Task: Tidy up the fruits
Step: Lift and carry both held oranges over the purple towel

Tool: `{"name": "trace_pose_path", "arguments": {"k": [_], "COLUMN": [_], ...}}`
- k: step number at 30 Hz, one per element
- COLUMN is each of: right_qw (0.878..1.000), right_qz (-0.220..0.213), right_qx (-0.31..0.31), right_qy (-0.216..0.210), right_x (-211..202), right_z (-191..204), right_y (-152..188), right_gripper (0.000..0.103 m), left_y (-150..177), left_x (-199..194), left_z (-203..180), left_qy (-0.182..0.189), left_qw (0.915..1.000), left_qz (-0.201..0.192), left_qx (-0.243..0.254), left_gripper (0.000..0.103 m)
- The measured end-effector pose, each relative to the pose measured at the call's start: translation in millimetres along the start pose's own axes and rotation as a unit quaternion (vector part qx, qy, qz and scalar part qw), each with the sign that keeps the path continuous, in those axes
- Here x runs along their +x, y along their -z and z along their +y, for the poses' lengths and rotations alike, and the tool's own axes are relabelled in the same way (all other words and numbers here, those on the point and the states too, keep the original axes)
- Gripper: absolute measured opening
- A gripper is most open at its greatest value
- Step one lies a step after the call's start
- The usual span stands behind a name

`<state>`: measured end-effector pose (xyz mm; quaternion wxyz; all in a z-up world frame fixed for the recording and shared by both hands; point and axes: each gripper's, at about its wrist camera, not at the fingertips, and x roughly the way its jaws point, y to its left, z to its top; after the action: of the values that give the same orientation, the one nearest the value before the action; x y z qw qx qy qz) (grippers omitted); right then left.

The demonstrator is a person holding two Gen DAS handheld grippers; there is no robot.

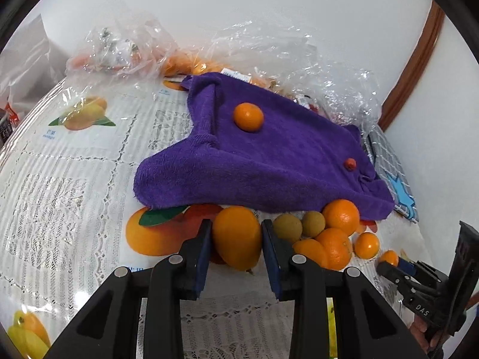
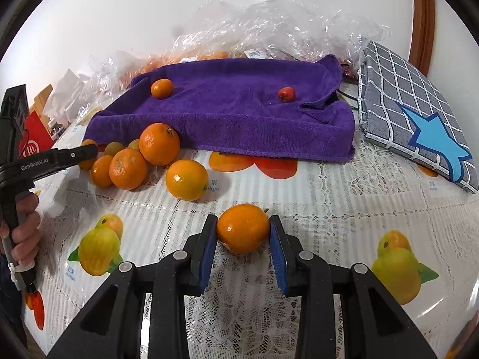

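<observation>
Crumpled clear plastic bags (image 2: 269,21) fill the upper middle of both views, and the orange shapes inside them are too blurred by the film to make out. The front edge of the purple towel (image 2: 227,110) covers part of the fruit print on the tablecloth (image 2: 344,209), and the checked cushion (image 2: 413,110) runs out of the right wrist view at the right edge. At the bottom centre of the left wrist view, the left gripper (image 1: 237,233) points level over the table, its blue pads pressed against both sides of a yellow-orange fruit (image 1: 238,237) whose lower end is hidden behind the fingers. Just right of it lies a pile of oranges (image 1: 339,230) with two small brownish fruits, touching one another. At the bottom centre of the right wrist view, the right gripper (image 2: 243,233) clamps a small orange (image 2: 243,229) low over the cloth. A tangerine (image 2: 162,88) and a tiny red fruit (image 2: 286,94) sit well apart on the towel.
</observation>
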<state>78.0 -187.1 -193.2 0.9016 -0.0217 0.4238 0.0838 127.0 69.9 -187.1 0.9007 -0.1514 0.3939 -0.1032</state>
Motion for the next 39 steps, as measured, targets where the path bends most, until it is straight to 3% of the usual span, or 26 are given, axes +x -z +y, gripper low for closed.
{"name": "trace_pose_path", "arguments": {"k": [13,23,29,39], "right_qw": [1.000,0.998,0.997,0.995], "right_qz": [-0.011,-0.038,-0.043,-0.094], "right_qx": [0.005,0.046,0.056,0.028], "right_qy": [-0.006,-0.028,-0.013,0.000], "right_x": [-4.2,-14.7,-16.0,-36.3], "right_z": [-2.3,-19.3,-23.4,-17.9], "right_y": [1.0,2.5,-1.9,-50.3], "right_gripper": [0.034,0.034,0.034,0.034], "left_y": [1.8,2.9,1.1,-35.4], "left_x": [-9.3,-16.0,-23.7,-48.7], "left_z": [-12.4,-12.0,-11.9,-16.0], "left_qy": [0.005,0.009,0.004,0.000], "left_qw": [0.9993,0.9988,0.9979,0.9937], "left_qz": [-0.021,-0.039,-0.059,-0.111], "left_qx": [0.030,0.029,0.027,0.018], "left_gripper": [0.031,0.031,0.031,0.031]}}
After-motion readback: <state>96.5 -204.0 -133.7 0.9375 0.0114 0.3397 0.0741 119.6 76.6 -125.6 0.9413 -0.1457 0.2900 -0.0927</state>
